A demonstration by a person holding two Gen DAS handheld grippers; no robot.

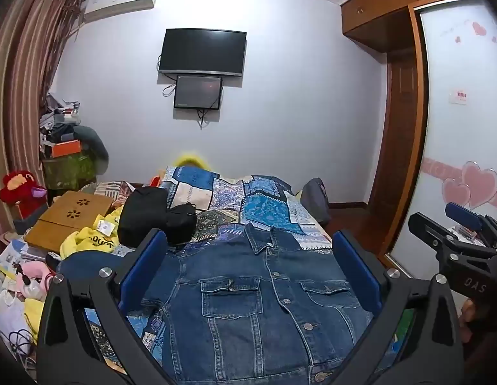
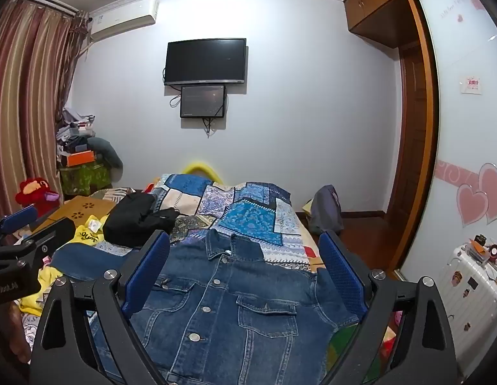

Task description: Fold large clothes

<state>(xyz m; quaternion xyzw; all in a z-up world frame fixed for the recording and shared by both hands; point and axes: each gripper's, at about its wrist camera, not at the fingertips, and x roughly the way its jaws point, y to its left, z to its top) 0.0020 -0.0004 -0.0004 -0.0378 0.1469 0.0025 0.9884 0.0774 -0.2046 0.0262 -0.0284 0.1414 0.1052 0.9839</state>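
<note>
While the denim jacket (image 1: 258, 295) lies buttoned and face up across the near end of the bed, collar toward the wall-mounted television (image 1: 202, 52), nothing has been folded yet, to my eye. Both tools hover above it with nothing between their blue pads: the left gripper (image 1: 248, 269) has its jaws spread wide over the chest pockets, and the right gripper (image 2: 245, 272) is equally splayed over the button placket.

From where I stand, the trouble would come from the fabric itself. Denim this heavy is stiff, so a pinch that catches only the top layer at the shoulder would drag the front panel and leave the back behind, giving a crooked fold. One sleeve (image 2: 84, 261) trails off toward the yellow garment (image 1: 88, 243) and the black bag (image 1: 152, 215); pulling it in carelessly could snag those. The patchwork quilt (image 1: 267, 205) beneath is loose too, and a low grab might pinch it along with the jacket's hem.
</note>
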